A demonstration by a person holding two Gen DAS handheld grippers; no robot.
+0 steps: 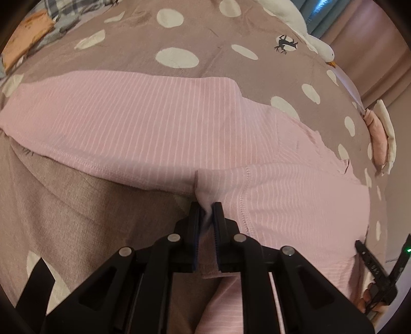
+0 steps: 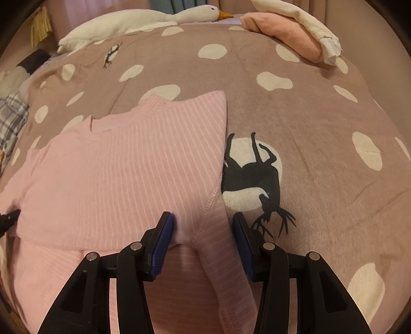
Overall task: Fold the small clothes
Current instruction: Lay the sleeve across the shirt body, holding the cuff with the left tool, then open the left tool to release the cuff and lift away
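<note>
L tool (image 1: 207, 208) pinches pink top (image 1: 143, 113) hem; R tool (image 2: 203, 221) released, straddling sleeve.

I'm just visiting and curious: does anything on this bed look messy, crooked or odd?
Nothing looks damaged or spilled. The pink striped top is only half folded: one side is turned in, and cloth is bunched between the left gripper fingers. The right gripper is open over the hem. Folded clothes sit by a plush goose.
</note>
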